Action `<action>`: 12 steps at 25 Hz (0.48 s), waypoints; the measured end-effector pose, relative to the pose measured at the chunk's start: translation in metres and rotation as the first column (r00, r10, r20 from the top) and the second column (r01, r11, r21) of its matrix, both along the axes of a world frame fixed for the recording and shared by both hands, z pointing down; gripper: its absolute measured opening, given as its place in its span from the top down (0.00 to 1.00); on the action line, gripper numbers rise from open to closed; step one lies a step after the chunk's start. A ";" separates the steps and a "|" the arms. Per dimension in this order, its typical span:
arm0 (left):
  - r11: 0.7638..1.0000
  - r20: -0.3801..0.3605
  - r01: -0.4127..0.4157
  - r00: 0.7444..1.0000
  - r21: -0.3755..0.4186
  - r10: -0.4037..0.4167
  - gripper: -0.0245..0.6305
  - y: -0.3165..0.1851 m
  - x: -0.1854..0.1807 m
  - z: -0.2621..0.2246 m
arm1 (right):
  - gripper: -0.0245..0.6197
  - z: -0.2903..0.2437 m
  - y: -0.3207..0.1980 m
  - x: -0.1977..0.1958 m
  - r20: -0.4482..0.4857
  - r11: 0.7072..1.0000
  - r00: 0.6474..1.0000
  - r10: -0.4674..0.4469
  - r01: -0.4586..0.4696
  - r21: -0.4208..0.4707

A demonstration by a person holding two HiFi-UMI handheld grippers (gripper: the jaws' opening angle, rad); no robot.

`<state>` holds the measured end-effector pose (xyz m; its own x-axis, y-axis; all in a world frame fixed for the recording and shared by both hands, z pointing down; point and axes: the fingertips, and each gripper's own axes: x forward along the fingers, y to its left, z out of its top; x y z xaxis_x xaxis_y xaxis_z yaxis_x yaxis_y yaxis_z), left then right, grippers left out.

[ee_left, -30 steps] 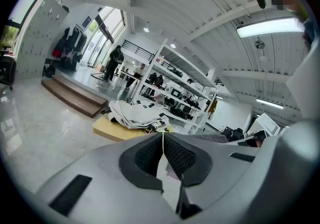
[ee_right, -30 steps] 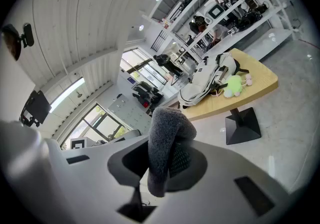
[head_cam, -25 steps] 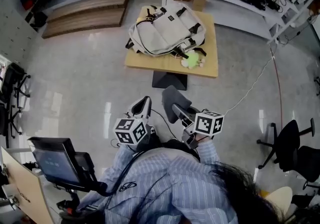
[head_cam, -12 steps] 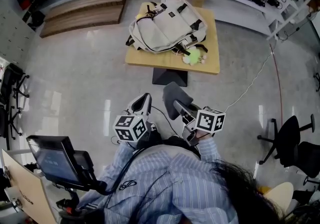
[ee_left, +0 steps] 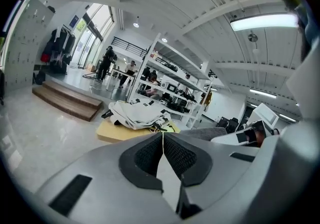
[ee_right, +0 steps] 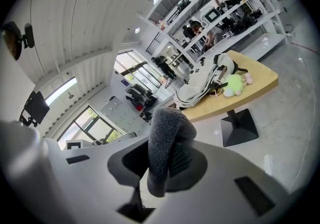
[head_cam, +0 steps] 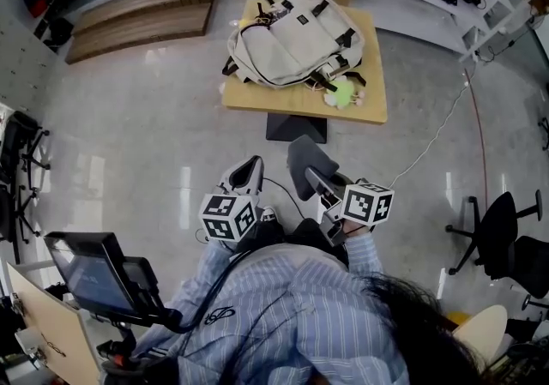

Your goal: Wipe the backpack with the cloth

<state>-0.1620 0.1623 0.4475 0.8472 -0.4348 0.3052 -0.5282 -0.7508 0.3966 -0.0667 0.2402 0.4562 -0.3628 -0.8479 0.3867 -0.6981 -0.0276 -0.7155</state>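
Currently held: grey fleecy cloth (ee_right: pixel 167 138), clamped in right gripper (head_cam: pixel 316 184) for wiping.
Left gripper (ee_left: pixel 162 140): closed, empty.
Beige fabric backpack (head_cam: pixel 296 40): laid on wooden table (head_cam: pixel 292 105).

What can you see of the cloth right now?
The cloth is dark grey and fleecy-looking, a soft folded wad. The right claw is shut on it, so it bulges above the jaws and one end hangs between them. It touches only that claw, held over the floor, apart from the backpack on the table.

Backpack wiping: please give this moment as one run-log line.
right gripper: shut on cloth | left gripper: shut, empty | backpack: on table, untouched
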 end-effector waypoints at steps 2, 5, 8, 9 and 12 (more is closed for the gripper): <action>1.000 0.012 -0.003 1.000 0.002 0.003 0.95 -0.007 -0.004 0.005 | 0.88 0.003 -0.003 0.001 0.000 1.000 1.000 0.018 -0.018 -0.007; 1.000 0.014 0.003 1.000 -0.015 -0.003 0.95 -0.024 -0.002 0.016 | 0.88 0.013 -0.011 0.011 0.001 0.999 0.999 0.040 -0.040 -0.022; 1.000 0.006 0.008 1.000 -0.029 -0.008 0.95 -0.041 0.009 0.026 | 0.88 0.019 -0.024 0.026 -0.005 0.998 0.999 0.054 -0.054 -0.026; 0.999 0.003 0.008 1.000 -0.034 -0.008 0.95 -0.043 0.011 0.027 | 0.87 0.018 -0.025 0.028 -0.008 0.998 0.998 0.055 -0.055 -0.025; 0.999 0.000 0.007 1.000 -0.044 -0.007 0.95 -0.042 0.016 0.028 | 0.87 0.015 -0.027 0.031 -0.015 0.999 0.999 0.047 -0.048 -0.022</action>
<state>-0.1463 0.1205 0.4754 0.8445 -0.4266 0.3239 -0.5330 -0.7290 0.4295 -0.0361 0.2130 0.4709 -0.3165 -0.8553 0.4103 -0.7060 -0.0766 -0.7041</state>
